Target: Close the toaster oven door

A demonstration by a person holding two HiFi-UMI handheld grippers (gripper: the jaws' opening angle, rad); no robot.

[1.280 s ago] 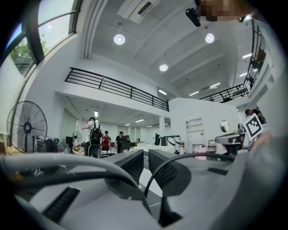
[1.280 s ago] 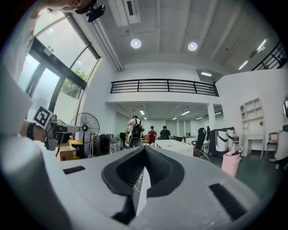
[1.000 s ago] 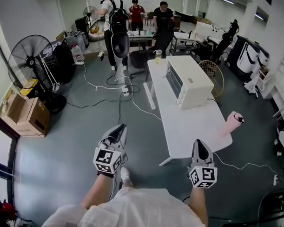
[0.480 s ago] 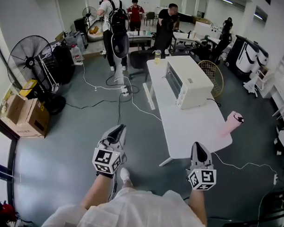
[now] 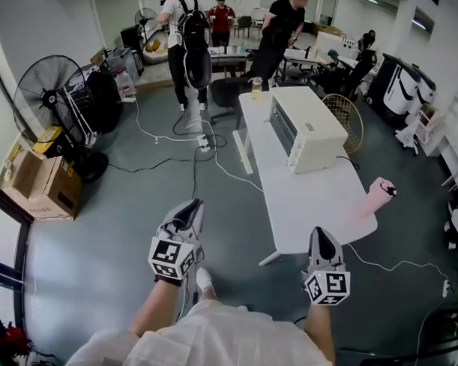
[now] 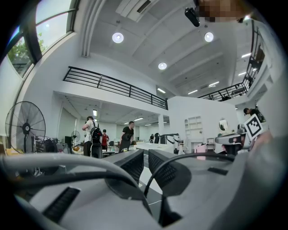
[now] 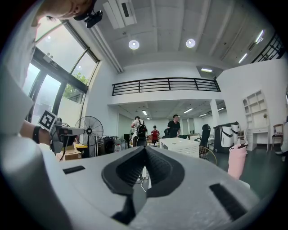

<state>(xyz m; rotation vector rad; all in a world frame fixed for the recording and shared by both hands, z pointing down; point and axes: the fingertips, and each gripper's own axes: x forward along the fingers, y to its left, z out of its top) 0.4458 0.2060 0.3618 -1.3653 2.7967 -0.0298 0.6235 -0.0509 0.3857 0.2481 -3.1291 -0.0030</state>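
Head view looks down on a long white rectangular table that runs away from the person across the grey floor. On its far half sits the cream, boxy toaster oven, with its dark glass door facing the table's left side. From here the door appears upright and flush with the oven's front, and no flap hangs out over the table. I judge it already shut, though at this range a narrow gap would not show.

The person stands off the near end of the table, well apart from the oven. The left gripper has its fingers all but together with nothing between them. The right gripper has its fingers pressed tight, also empty. If the door is shut, nothing remains; if not, the whole approach is still ahead. A pink tumbler stands near the table's right edge.
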